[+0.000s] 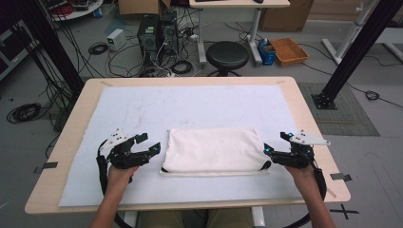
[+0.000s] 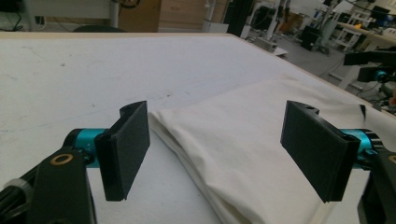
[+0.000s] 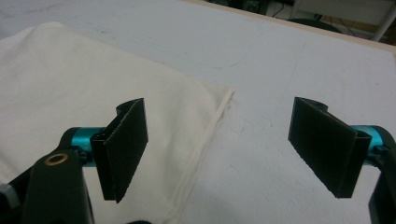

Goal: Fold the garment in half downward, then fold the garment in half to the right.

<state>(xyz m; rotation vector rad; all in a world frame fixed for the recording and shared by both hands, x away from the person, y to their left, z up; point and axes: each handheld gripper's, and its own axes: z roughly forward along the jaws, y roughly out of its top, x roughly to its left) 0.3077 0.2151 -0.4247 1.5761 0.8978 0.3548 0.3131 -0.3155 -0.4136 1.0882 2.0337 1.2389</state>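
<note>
Left claw (image 1: pixel 148 144) jaws spread wide, right claw (image 1: pixel 274 144) jaws apart, both pointing inward, forearms low

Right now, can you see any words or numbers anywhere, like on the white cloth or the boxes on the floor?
No text can be read anywhere.
Folded white cloth: plain, no print or label showing.
White table cover: faint scuff marks, no writing.
Cardboard box and small white box on the floor: any labels are too small and blurred to read.
Left claw and right claw: no markings visible.

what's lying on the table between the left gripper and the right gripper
A folded white cloth lies flat on the white mat between the left gripper and the right gripper, as the high view shows. Both grippers stand open at its ends, holding nothing.
</note>
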